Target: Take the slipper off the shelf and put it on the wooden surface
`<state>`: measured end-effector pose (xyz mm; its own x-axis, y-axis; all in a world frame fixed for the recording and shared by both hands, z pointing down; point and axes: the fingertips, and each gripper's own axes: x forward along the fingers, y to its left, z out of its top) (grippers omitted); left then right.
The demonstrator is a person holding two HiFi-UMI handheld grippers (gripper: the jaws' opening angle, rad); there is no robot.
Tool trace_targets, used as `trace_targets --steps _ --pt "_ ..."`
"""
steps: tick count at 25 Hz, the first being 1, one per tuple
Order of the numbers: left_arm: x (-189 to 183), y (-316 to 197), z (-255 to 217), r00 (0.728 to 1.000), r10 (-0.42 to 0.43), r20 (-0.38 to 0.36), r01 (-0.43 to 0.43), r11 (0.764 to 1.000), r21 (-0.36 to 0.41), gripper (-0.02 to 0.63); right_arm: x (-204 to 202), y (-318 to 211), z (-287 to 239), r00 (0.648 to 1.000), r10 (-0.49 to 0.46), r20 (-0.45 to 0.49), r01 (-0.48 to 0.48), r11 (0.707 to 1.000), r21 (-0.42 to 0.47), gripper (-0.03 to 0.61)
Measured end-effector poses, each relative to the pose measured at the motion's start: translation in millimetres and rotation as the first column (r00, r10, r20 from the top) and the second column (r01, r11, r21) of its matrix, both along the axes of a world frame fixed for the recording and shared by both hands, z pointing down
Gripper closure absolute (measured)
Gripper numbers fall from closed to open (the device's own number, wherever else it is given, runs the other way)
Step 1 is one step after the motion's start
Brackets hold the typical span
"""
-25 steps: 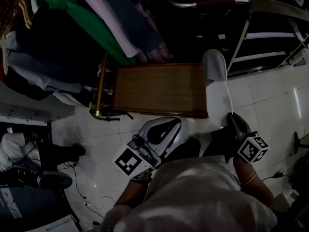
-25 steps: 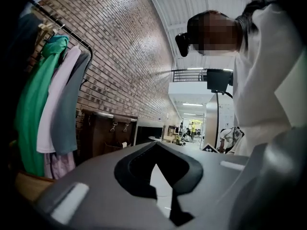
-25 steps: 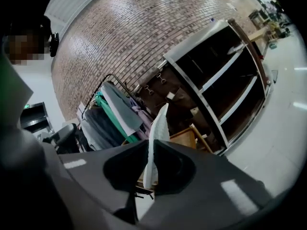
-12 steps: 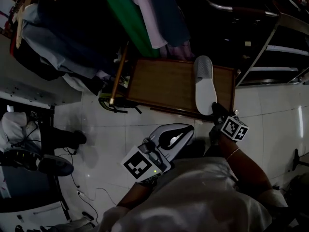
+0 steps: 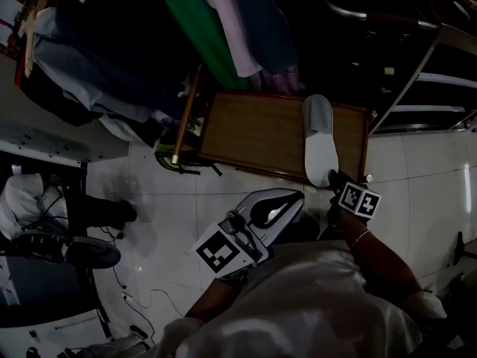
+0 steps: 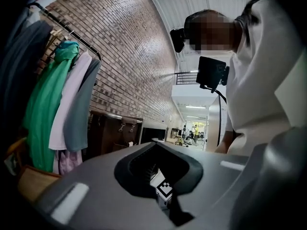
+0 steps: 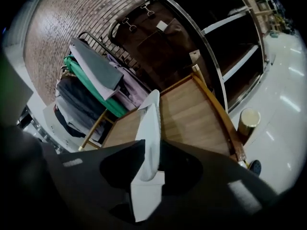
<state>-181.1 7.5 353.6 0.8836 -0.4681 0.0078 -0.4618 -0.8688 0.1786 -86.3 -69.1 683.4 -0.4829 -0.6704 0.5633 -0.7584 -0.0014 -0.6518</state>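
Head view shows the flat white slipper [image 5: 319, 136] lying on the brown wooden surface [image 5: 253, 133], heel between the just-parting jaws of my right tongs [image 5: 333, 178]; only withdrawing remains, left tongs [image 5: 296, 196] closed, empty.

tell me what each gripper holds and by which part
Nothing gripped now. Right gripper: jaws have just been opening, heel of the slipper between them; it lies on the wooden surface. Left gripper: shut, empty.

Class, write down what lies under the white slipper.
The wooden surface lies under the slipper, showing on both sides. The patch beneath its sole is covered, so nothing there can be seen.
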Motion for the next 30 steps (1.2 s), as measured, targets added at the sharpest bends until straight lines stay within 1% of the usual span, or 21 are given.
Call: trace_targets --steps 3,4,6,8,10,11,12,13,14,15,16,17,18,20,22,23,24,26,27,30 --pt "8 3 0 0.999 0.037 0.023 -0.037 0.999 0.009 0.626 5 3 -5 0.997 -0.059 -0.055 0.06 0.998 0.021 0.382" --pt "10 4 0 0.999 0.043 0.026 -0.043 0.999 0.009 0.626 7 5 -9 0.995 -0.066 -0.072 0.069 0.997 0.032 0.367" --pt "11 5 -1 0.998 0.048 0.027 -0.048 0.999 0.01 0.626 12 13 -18 0.989 -0.076 -0.124 0.085 0.994 0.065 0.367" --pt "11 7 -2 0.998 0.05 0.022 -0.051 0.999 0.016 0.626 15 24 -30 0.975 -0.113 -0.189 0.136 0.984 0.115 0.367" --pt "10 8 -3 0.998 0.05 0.023 -0.051 0.998 0.022 0.626 16 33 -53 0.959 -0.152 -0.24 0.2 0.961 0.192 0.367" --pt "11 8 -2 0.998 0.052 0.027 -0.053 0.998 0.022 0.626 17 36 -72 0.955 -0.161 -0.249 0.222 0.945 0.242 0.37" --pt "13 8 -2 0.998 0.058 0.028 -0.059 0.998 0.022 0.626 19 39 -97 0.955 -0.162 -0.251 0.235 0.925 0.299 0.371" --pt "17 8 -4 0.998 0.067 0.02 -0.067 0.997 0.023 0.626 21 42 -127 0.955 -0.156 -0.252 0.243 0.898 0.366 0.374" --pt "22 8 -9 0.997 0.079 0.008 -0.079 0.997 0.027 0.626 22 45 -161 0.955 -0.15 -0.256 0.254 0.861 0.441 0.382" --pt "26 10 -14 0.996 0.094 0.002 -0.094 0.995 0.033 0.626 20 48 -199 0.953 -0.148 -0.264 0.27 0.81 0.521 0.391" --pt "29 12 -20 0.994 0.111 -0.002 -0.111 0.993 0.046 0.626 15 52 -237 0.95 -0.152 -0.274 0.292 0.749 0.595 0.397" --pt "32 14 -28 0.992 0.127 -0.007 -0.127 0.99 0.066 0.626 8 57 -274 0.944 -0.162 -0.288 0.318 0.685 0.656 0.397" --pt "35 16 -37 0.99 0.141 -0.015 -0.139 0.986 0.089 0.626 2 63 -304 0.935 -0.176 -0.308 0.347 0.628 0.696 0.399" --pt "37 22 -55 0.986 0.162 -0.034 -0.156 0.979 0.127 0.626 -8 76 -347 0.914 -0.209 -0.349 0.405 0.541 0.737 0.399" --pt "37 28 -74 0.982 0.183 -0.047 -0.174 0.974 0.148 0.626 -14 86 -377 0.897 -0.226 -0.38 0.442 0.457 0.772 0.394" --pt "35 32 -82 0.98 0.194 -0.044 -0.185 0.97 0.157 0.626 -16 89 -389 0.893 -0.231 -0.385 0.449 0.434 0.781 0.388" --pt "33 35 -89 0.978 0.204 -0.035 -0.196 0.966 0.166 0.626 -19 93 -397 0.893 -0.235 -0.384 0.45 0.432 0.782 0.383" --pt "28 40 -98 0.977 0.213 -0.002 -0.209 0.96 0.188 0.626 -23 101 -407 0.889 -0.249 -0.385 0.458 0.447 0.768 0.383" --pt "27 41 -99 0.977 0.213 0.017 -0.212 0.957 0.198 0.626 -26 105 -409 0.881 -0.262 -0.394 0.473 0.445 0.76 0.383" --pt "30 42 -94 0.976 0.211 0.05 -0.217 0.954 0.207 0.626 -40 117 -404 0.84 -0.338 -0.425 0.539 0.419 0.731 0.385"
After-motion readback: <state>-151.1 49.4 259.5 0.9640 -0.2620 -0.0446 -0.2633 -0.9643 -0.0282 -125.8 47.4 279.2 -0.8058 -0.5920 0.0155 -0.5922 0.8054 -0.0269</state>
